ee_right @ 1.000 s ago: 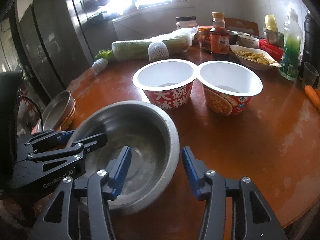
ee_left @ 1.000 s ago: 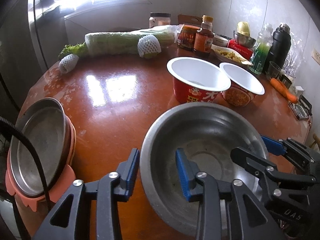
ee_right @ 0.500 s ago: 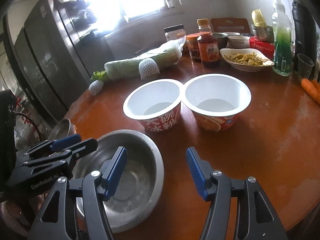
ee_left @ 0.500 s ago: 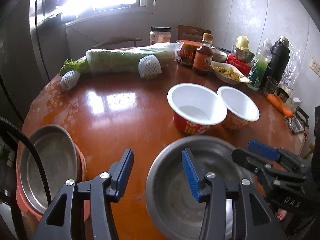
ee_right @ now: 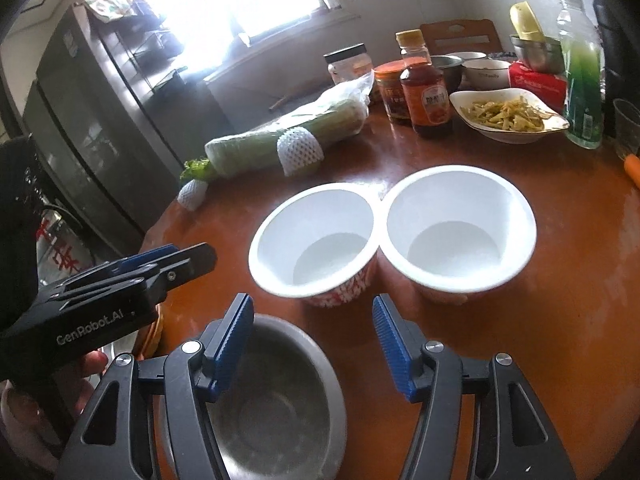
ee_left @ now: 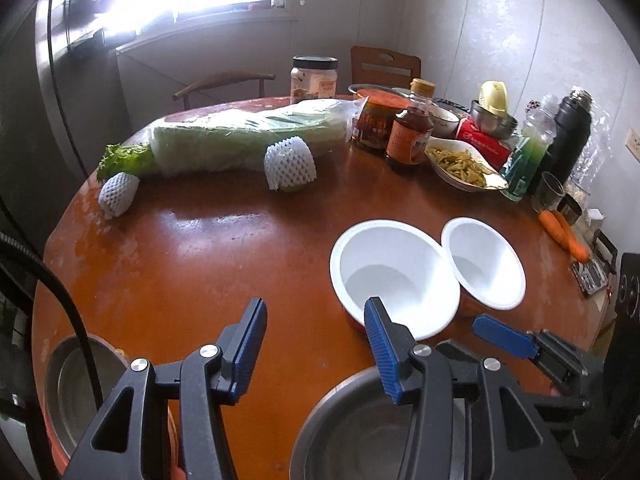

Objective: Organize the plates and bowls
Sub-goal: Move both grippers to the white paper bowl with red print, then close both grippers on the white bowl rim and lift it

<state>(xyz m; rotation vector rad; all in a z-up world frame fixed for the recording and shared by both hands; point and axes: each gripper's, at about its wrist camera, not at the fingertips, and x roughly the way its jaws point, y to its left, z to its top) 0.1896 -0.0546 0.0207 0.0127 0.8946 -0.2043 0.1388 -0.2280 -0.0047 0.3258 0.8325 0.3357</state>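
Note:
A steel bowl (ee_left: 344, 436) stands on the round red-brown table (ee_left: 200, 260) near its front edge, empty. My left gripper (ee_left: 314, 344) hangs open above the bowl's left rim with nothing between its blue pads. My right gripper (ee_right: 314, 344) is open too, above the steel bowl's (ee_right: 280, 404) right rim, holding nothing. Just beyond stand two empty white noodle bowls (ee_right: 316, 240) (ee_right: 460, 228), rim to rim. Each gripper shows in the other's view: right gripper (ee_left: 464, 336), left gripper (ee_right: 192, 256). A steel plate (ee_left: 68, 392) rests on an orange plate at the table's left edge.
A wrapped cabbage (ee_left: 248, 140) and two foam-netted fruits lie across the back. Jars, a sauce bottle (ee_left: 410, 136), a dish of food (ee_left: 460, 160), bottles, a flask and carrots (ee_left: 564, 232) crowd the back right. A hand holds the left gripper in the right wrist view.
Both grippers straddled the steel bowl's rim a second ago; their jaws have widened and both have pulled back and up. The bowl stays on the table.

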